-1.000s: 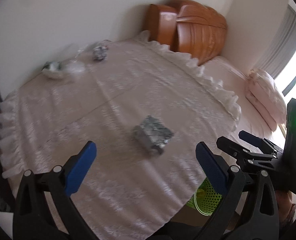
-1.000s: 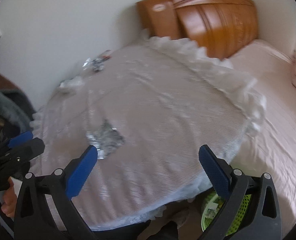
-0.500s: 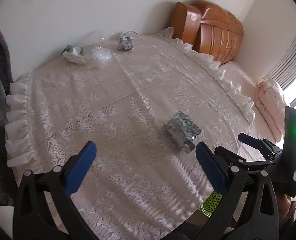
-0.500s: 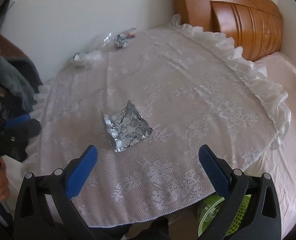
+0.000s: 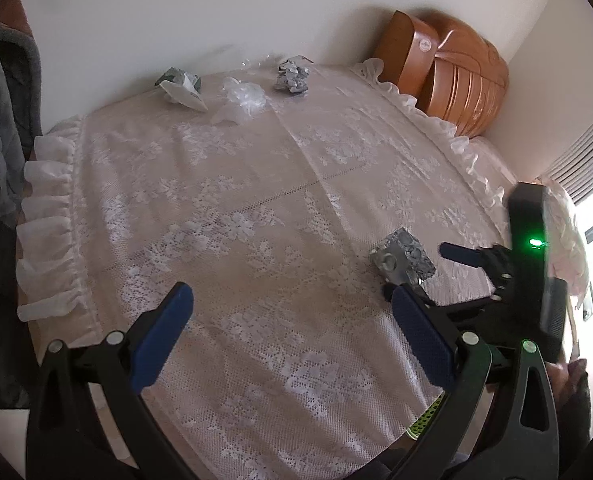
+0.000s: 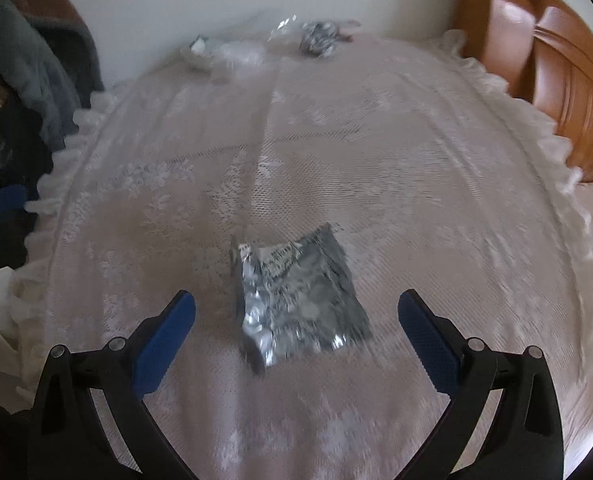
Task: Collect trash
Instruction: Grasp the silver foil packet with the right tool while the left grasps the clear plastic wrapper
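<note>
Nothing looks collected yet: both tongs are empty and four pieces of litter lie on the lace bedspread [image 5: 256,184].

Going left to right along the far edge by the wall, there is a crumpled green-and-white paper [image 5: 181,87], then a clear plastic wad [image 5: 242,101] just beside it, then a balled foil scrap [image 5: 292,77]. All three sit well apart from both tools.

The left gripper [image 5: 292,332] hovers over the near middle of the bed with its jaws spread wide, nothing between them.

Further right and nearer lies the flattened silver foil wrapper [image 6: 296,300]. The right gripper [image 6: 296,336], also wide open, is lined up on it: in the right wrist view the wrapper lies between the two blue pads, just beyond the tips and a little closer to the left pad [image 6: 164,340]. This piece seems to be the first pick, with closing on it not yet begun.

A green basket [image 5: 426,420] peeks out below the near edge of the bed, likely the bin.
</note>
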### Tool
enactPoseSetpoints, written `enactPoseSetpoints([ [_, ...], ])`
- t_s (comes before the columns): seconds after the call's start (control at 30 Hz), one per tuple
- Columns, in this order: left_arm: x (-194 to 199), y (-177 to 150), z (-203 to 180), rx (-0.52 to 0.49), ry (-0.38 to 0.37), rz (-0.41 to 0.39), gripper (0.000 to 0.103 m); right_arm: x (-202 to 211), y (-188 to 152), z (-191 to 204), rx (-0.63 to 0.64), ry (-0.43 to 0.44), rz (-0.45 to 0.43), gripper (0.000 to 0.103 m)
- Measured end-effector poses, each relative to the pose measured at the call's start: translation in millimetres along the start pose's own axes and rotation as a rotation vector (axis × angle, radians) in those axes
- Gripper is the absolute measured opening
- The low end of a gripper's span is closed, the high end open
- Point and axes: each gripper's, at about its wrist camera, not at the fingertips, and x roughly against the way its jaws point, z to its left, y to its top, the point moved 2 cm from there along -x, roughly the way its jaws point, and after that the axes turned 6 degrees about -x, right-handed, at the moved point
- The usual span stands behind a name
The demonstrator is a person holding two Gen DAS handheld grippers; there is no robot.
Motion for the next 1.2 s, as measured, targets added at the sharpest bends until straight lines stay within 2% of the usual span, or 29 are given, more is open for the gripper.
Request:
enactPoseSetpoints([
  [0.1, 0.7, 3.0, 0.9, 0.002, 0.006, -0.009, 0.095, -8.9, 4.4, 4.6, 0.016, -0.019, 0.011, 0.1],
  [0.17, -0.6, 4.8, 1.5, 0.007, 0.009, -0.011, 0.095, -10.0, 4.4, 6.3, 0.025, -0.015, 0.014, 0.089],
  [0.23, -3.7, 6.1, 2.6, 0.016, 0.012, -0.005, 0.095, -12.1, 3.4, 4.7, 0.015, 0.0, 0.032, 0.068],
  [0.4, -9.1, 7.7, 4.8, 0.024, 0.021, 0.003, 0.095, -10.2, 2.0, -3.8, -0.033, 0.03, 0.021, 0.06],
  [0.6, -15.8, 11.0, 8.5, 0.025, 0.034, 0.008, 0.095, -4.9, 0.8, -13.4, -0.088, 0.064, 0.009, 0.059],
  [0.77, -24.6, 31.7, 15.6, 0.009, 0.066, -0.032, 0.095, 2.9, 3.4, -18.6, -0.124, 0.076, -0.003, 0.06],
  [1.03, -71.6, 111.2, 31.4, -0.057, 0.17, -0.114, 0.095, 18.0, 10.0, -30.2, -0.184, 0.076, -0.025, 0.06],
  [1.2, -116.2, 161.4, 42.9, -0.114, 0.21, -0.112, 0.095, 21.0, 14.6, -40.1, -0.217, 0.065, -0.022, 0.06],
])
